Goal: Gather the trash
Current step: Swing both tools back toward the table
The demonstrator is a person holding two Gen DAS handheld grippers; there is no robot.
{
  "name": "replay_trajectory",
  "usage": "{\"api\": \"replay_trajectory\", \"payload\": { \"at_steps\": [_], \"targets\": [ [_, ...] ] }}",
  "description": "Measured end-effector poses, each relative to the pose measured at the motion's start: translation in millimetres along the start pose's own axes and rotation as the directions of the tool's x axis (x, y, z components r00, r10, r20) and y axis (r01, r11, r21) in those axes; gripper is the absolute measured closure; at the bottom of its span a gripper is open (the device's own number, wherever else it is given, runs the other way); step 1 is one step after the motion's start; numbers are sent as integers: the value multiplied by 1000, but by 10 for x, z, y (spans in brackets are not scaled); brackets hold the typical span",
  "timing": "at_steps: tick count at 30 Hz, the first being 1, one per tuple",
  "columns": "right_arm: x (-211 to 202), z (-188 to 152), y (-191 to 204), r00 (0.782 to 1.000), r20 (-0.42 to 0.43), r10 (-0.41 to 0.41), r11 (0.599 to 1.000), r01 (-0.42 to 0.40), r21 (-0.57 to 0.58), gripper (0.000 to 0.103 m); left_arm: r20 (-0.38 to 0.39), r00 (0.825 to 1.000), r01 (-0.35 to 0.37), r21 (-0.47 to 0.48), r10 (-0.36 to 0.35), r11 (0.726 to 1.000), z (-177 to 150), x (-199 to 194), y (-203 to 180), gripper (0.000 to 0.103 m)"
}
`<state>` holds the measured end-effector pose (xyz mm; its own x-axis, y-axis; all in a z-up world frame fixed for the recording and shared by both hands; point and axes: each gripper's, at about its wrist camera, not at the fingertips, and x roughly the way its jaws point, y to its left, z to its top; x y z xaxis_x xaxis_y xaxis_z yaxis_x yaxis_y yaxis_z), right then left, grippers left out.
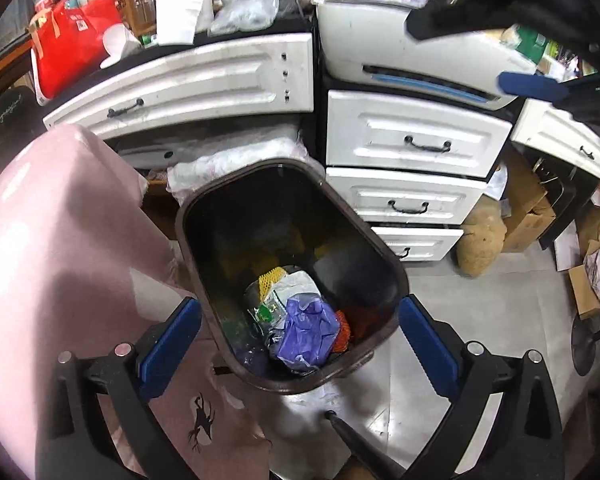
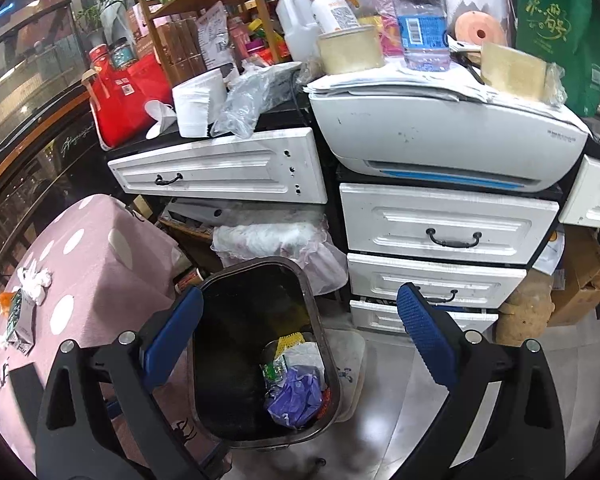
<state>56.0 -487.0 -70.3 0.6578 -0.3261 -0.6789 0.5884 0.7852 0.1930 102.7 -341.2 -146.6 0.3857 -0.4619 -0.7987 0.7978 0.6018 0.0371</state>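
A dark brown bin (image 1: 182, 224) stands on the floor beside a table under a pink dotted cloth (image 2: 100, 240). In its bottom lie a crumpled purple glove (image 1: 308, 328), yellow netting (image 1: 270, 278), white paper and a green wrapper. My left gripper (image 1: 300, 308) hangs open right over the bin mouth, nothing between its blue pads. My right gripper (image 2: 300, 294) is open too, higher over the same bin (image 2: 256, 264) and purple glove (image 2: 296, 396). On the cloth lie a crumpled white tissue (image 2: 34, 280) and a flat packet (image 2: 20, 320). A blue-padded finger (image 1: 532, 86) pokes in at the left wrist view's upper right.
White drawers (image 2: 448, 228) and a white printer (image 2: 440, 132) stand behind the bin. The counter holds bottles, a red bag (image 2: 128, 92) and a paper roll. Cardboard boxes (image 2: 580, 280) and a tan sack sit at the right. Grey floor tiles (image 2: 400, 400) lie in front.
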Motion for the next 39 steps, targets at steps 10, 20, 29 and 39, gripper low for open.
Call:
{"api": "replay_trajectory", "payload": {
  "at_steps": [10,20,29,39],
  "targets": [
    [-76,26,82,999,8,41,999,-41,-27,7,113,994,5,-40,-1,999,-57,-651,151,6],
    [-26,-37,401,994,-37,100,991,-103,-81,7,174,982,-45,-125,67,991,-246,-1102,535,6],
    [71,-195,997,974,-132,183,960,-206,-189,7,204,960,-144,-223,190,964,-428,-1430,1064,6],
    [64,-438,1846,932,-232,279,879,-346,-329,7,167,925,-265,-360,341,895,-741,-1734,1751,6]
  ]
}}
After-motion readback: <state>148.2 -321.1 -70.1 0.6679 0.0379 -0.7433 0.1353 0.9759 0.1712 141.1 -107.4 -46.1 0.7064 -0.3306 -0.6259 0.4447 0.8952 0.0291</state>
